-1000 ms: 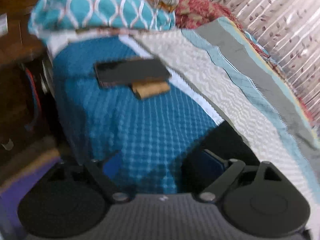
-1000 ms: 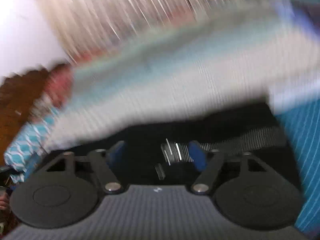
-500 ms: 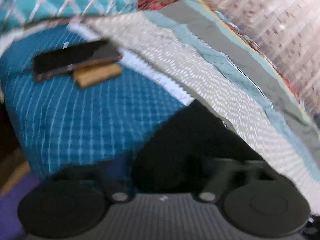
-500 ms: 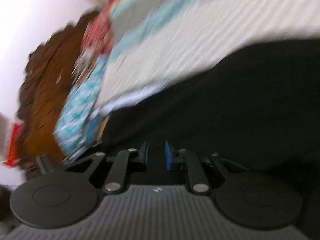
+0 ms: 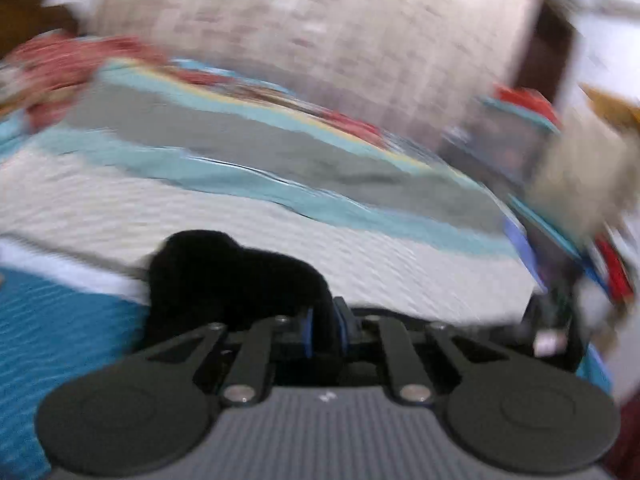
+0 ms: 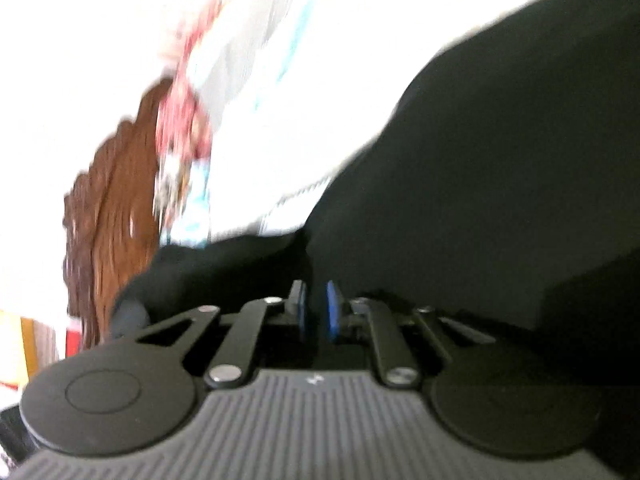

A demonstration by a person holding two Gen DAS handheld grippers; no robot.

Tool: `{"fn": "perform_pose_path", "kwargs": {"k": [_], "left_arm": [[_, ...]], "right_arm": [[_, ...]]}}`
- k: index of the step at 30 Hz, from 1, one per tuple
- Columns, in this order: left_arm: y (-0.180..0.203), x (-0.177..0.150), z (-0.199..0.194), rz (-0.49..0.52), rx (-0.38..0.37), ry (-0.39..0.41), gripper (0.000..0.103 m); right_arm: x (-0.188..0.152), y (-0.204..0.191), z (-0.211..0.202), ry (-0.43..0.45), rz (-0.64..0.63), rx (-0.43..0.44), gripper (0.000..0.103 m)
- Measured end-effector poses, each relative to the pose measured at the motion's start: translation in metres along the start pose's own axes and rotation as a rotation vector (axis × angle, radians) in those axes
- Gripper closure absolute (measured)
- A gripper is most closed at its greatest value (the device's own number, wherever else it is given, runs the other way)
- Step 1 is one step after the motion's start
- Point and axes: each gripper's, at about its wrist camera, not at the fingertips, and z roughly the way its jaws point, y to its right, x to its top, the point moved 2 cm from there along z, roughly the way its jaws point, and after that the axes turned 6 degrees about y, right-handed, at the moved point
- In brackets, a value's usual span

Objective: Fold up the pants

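Blurred pale curtain [image 5: 320,20] behind a bed with striped teal-and-white bedding [image 5: 280,200]; carved wooden headboard [image 6: 112,200].

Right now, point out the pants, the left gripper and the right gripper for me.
pants [image 6: 500,168]: right wrist view, broad black cloth.
left gripper [image 5: 323,330]: left wrist view, between the blue pads pinching cloth.
right gripper [image 6: 316,312]: right wrist view, between the blue pads.

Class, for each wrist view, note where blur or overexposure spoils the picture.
Left wrist view: motion blur smears the striped bedspread and curtain; black pants lack detail. Right wrist view: the white background is blown out, and the carved brown headboard is streaked.
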Motion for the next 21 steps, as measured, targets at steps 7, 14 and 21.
{"fn": "perform_pose_path", "kwargs": {"k": [7,14,21], "left_arm": [[0.065,-0.059,0.058,0.207,-0.157,-0.336,0.06],[0.004,-0.018,-0.054,0.096,-0.081,-0.073,0.022],[-0.065,-0.03,-0.088,0.14,0.265,-0.006,0.015]], "right_arm": [[0.01,0.035,-0.084,0.241,0.02,-0.043,0.049],[-0.016,0.001,-0.052,0.101,-0.238,0.018,0.04],[-0.027,-0.03,-0.013,-0.022,-0.571,-0.014,0.036]]}}
